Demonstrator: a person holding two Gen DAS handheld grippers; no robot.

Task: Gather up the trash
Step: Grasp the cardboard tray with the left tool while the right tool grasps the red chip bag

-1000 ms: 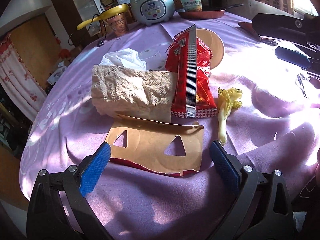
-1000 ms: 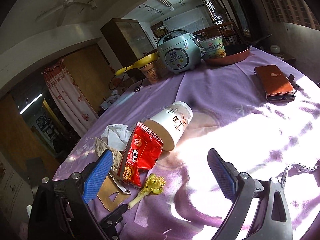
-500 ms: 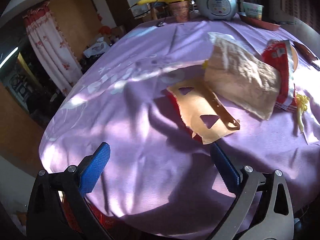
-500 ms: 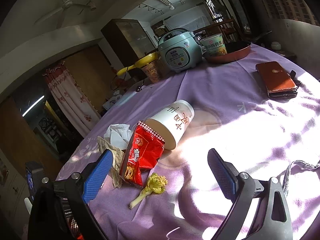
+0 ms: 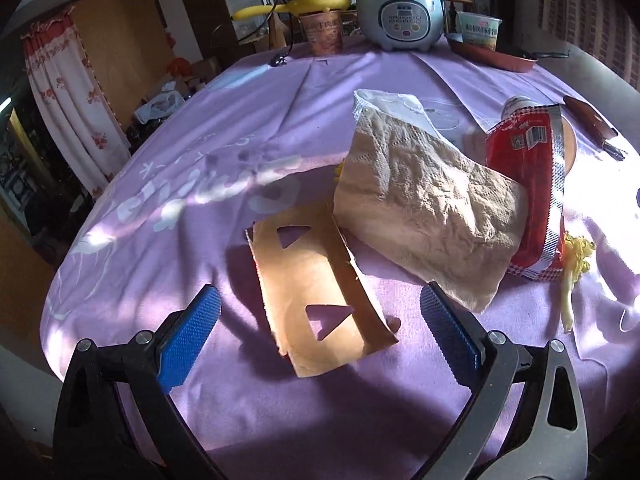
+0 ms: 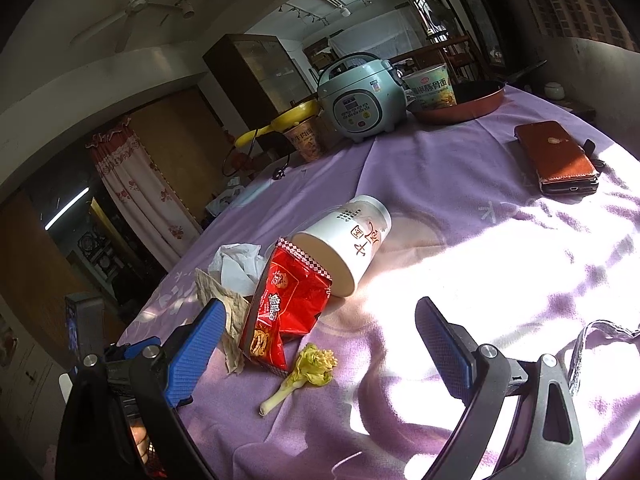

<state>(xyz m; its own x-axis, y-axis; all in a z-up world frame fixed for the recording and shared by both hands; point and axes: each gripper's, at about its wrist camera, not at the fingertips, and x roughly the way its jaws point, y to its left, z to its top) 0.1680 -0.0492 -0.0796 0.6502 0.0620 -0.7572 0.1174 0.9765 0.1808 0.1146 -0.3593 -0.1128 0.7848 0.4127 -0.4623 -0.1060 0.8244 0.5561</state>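
Left gripper [image 5: 316, 330]: held spread, empty, over the flat brown cardboard piece with triangular cut-outs [image 5: 316, 292] near the table's [image 5: 168, 176] left edge.
Right gripper [image 6: 316, 344]: spread, empty.
Trash: crumpled brown paper napkin [image 5: 428, 224], red foil snack bag [image 6: 286, 312], tipped white paper cup [image 6: 348, 240] clustered mid-table.

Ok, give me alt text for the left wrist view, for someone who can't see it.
The open left gripper hovers over a torn cardboard piece with triangular cutouts on a purple tablecloth. Beyond lie a crumpled brown napkin, a red snack bag and a yellowed vegetable scrap.
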